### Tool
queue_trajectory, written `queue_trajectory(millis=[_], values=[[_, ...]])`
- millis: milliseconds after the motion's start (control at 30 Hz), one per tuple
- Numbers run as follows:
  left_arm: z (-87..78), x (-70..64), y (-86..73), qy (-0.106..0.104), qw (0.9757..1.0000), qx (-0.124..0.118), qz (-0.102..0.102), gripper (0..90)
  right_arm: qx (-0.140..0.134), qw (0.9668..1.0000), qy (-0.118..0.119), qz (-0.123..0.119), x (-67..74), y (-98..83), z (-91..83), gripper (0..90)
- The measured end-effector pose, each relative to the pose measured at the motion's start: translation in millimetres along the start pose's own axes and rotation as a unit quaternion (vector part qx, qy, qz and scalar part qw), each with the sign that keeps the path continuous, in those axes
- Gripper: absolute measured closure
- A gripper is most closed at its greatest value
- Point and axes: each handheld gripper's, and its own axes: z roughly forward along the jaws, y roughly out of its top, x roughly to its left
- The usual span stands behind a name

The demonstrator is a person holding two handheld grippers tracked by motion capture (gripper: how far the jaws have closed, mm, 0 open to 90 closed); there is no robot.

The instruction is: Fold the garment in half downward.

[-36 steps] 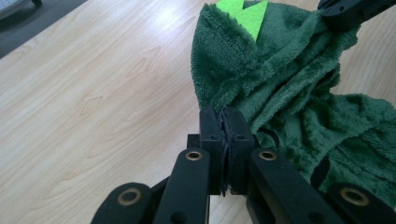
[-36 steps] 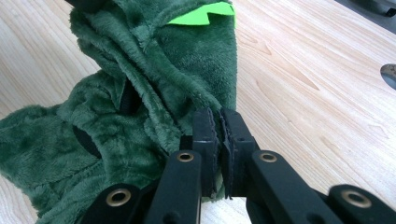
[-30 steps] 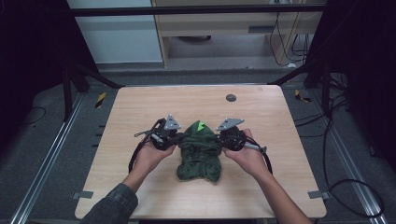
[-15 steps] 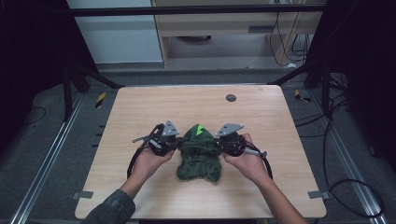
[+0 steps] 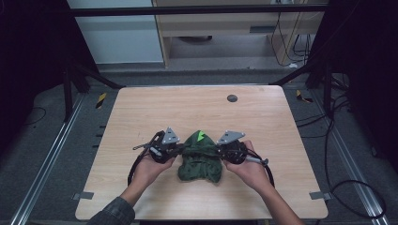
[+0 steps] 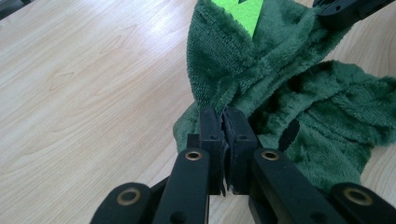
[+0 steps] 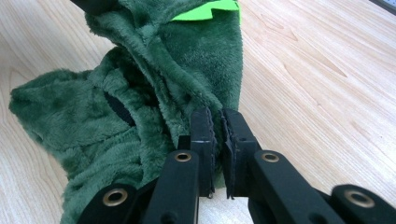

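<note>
At bench (image 5: 141, 117) 6 o'clock: left gripper (image 5: 174, 149) and right gripper (image 5: 219, 151) fingers clamped on dark green plush garment (image 5: 201, 161), at its 9 and 3 o'clock edges.

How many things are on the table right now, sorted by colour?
Dark green: 1, the fleece garment, pinched at its edge by the left tool and the right tool.
Bright green: 1, the patch on that garment.
Dark grey: 1, the round disc near the table's far edge.
Total: 3
</note>
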Motion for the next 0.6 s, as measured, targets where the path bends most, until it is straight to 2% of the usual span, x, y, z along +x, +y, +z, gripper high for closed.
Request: queue_trajectory(millis=[367, 600], values=[[0.9, -3.9, -8.7, 0.003, 1.0000, -0.006, -0.001, 87.3, 0.000, 1.0000, 0.007, 0.001, 6.2, -7.6, 2.1, 83.8], [2.4, -4.9, -14.7, 0.001, 1.0000, -0.008, -0.003, 87.2, 0.002, 0.9999, 0.008, -0.010, 10.9, -10.4, 1.1, 83.4]])
